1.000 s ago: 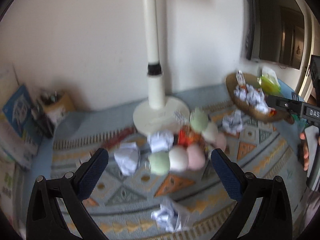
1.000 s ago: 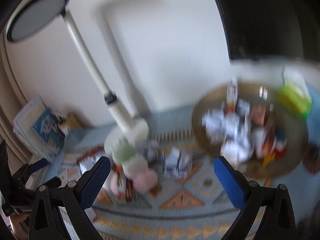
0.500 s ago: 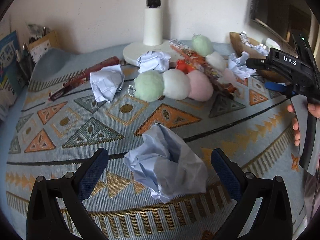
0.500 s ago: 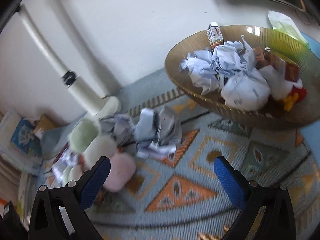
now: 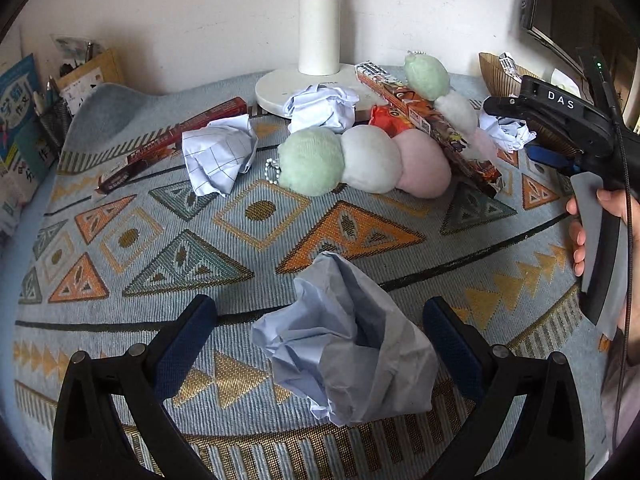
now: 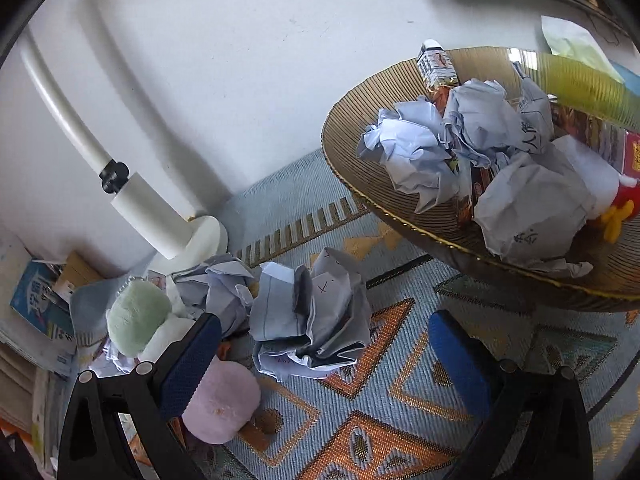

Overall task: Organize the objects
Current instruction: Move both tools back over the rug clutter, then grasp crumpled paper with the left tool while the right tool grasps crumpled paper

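Note:
My left gripper (image 5: 320, 336) is open, its jaws on either side of a crumpled paper ball (image 5: 344, 344) lying on the patterned cloth, not closed on it. My right gripper (image 6: 324, 356) is open and empty, just in front of another crumpled paper ball (image 6: 316, 316); it also shows in the left wrist view (image 5: 560, 120) at the right. A woven basket (image 6: 352, 184) holds several paper balls (image 6: 416, 152) and snack packs. A three-ball plush in green, white and pink (image 5: 360, 160) lies mid-table.
A white lamp base (image 5: 316, 84) stands at the back wall. Two more paper balls (image 5: 218, 152) and long snack boxes (image 5: 168, 136) lie near it. A second plush (image 5: 444, 96) leans on a box. Books and a pen holder (image 5: 52, 116) stand at the left.
My left gripper has dropped low and come up to the near paper ball, which now sits between its jaws. My right gripper has lowered towards the paper ball beside the basket.

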